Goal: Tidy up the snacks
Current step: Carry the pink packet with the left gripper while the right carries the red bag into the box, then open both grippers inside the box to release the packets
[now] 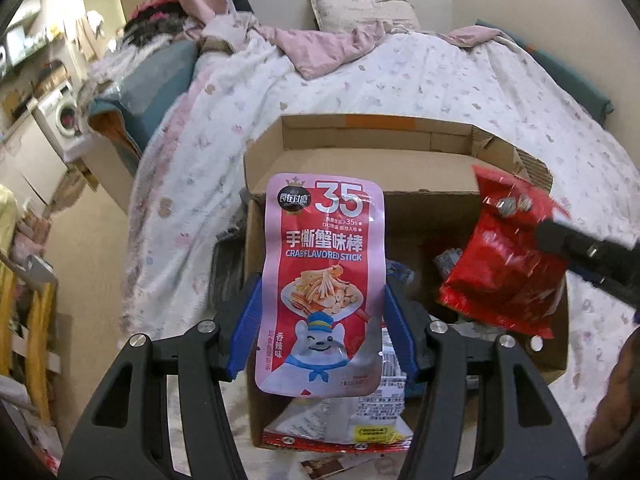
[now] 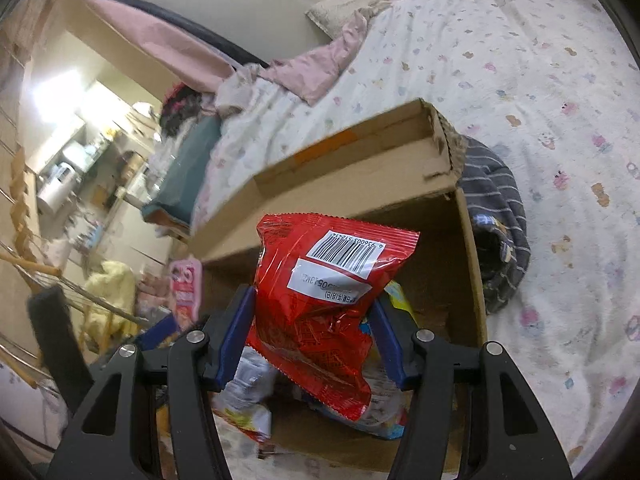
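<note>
My left gripper [image 1: 320, 328] is shut on a pink crab-flavored stick packet [image 1: 324, 280] and holds it upright above the open cardboard box [image 1: 376, 136] on the bed. My right gripper [image 2: 316, 332] is shut on a red foil snack bag [image 2: 328, 300], barcode side up, also over the box [image 2: 360, 184]. The red bag [image 1: 504, 256] and the right gripper's black finger [image 1: 580, 248] show at the right of the left wrist view. The pink packet [image 2: 186, 284] shows at the left of the right wrist view. Several more snack packets [image 1: 360, 416] lie inside the box.
The box sits on a bed with a white patterned quilt [image 1: 440, 80] and a pillow [image 1: 360, 12] at its head. A grey striped garment [image 2: 496, 216] lies right of the box. A washing machine [image 1: 64, 116] and clutter stand far left.
</note>
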Available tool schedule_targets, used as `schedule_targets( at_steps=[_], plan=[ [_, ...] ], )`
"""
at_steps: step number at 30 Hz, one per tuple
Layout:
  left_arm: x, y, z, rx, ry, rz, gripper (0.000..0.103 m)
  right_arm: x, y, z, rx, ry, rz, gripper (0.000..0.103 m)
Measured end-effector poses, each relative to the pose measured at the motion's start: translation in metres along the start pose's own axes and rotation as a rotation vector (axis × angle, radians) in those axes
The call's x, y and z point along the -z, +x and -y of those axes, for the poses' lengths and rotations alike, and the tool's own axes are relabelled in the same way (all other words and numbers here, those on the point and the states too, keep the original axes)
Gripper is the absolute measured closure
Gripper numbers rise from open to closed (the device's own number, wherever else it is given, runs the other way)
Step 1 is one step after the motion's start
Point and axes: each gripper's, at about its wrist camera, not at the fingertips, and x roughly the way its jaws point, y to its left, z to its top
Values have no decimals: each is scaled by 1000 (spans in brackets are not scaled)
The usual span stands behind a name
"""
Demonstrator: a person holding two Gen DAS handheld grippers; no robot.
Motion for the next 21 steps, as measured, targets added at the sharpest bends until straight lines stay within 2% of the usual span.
schedule_targets(
  at_steps=[3,5,6,9,14,21],
  plan=[
    [1,6,-1,20,-17,-30,49,3,10,3,68,-7,-38,44],
    [3,7,0,20,-10,-38,49,6,15,2,194,-45,-62,44],
    [3,7,1,17,-6,-36,49,8,16,3,207,-49,-67,44],
    [5,5,2,14,3,-30,49,7,14,8,122,8,-70,44],
    [5,3,3,15,7,-23,49,6,6,2,76,-9,-37,44],
    [5,3,0,38,-3,-41,48,5,14,10,9,58,-74,41]
  ],
)
